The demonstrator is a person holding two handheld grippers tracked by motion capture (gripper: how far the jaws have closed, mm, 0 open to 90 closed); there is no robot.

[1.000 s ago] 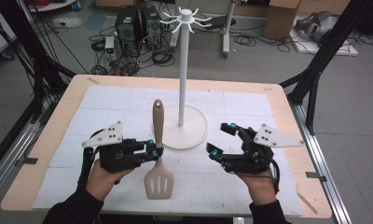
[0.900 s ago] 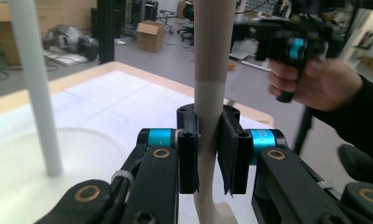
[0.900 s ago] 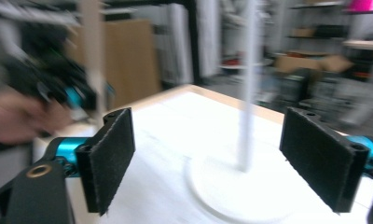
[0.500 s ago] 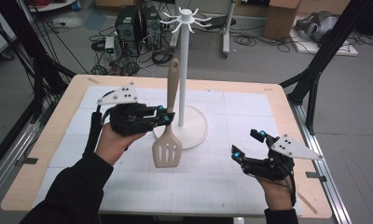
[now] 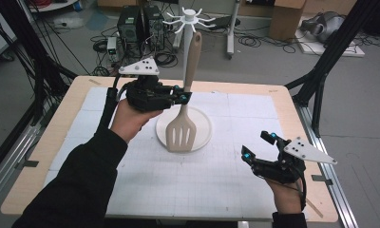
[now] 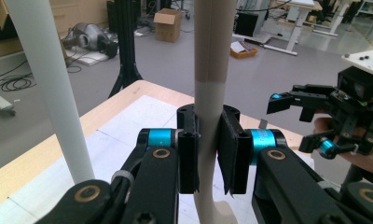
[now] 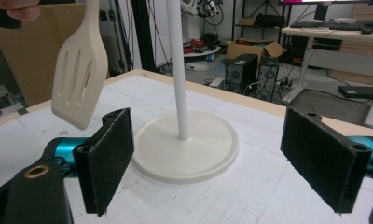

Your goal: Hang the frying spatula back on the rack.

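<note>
A beige slotted spatula hangs upright above the table, blade down, in front of the white hook stand. My left gripper is shut on the spatula's handle, just above the blade; its pads press on both sides. The stand's pole rises just left of it in the left gripper view. My right gripper is low near the table's front right, apart from the stand's round base. Its jaws have opened a little wider and hold nothing; the right gripper faces the pole and spatula.
A white gridded mat covers the wooden table. The other hand's gripper shows far off in the left gripper view. Black frame legs, computers and cables stand on the floor beyond the far edge.
My left gripper has lifted the spatula up and away from me, toward the stand. My right gripper has drawn back to the right and nearer the front edge.
</note>
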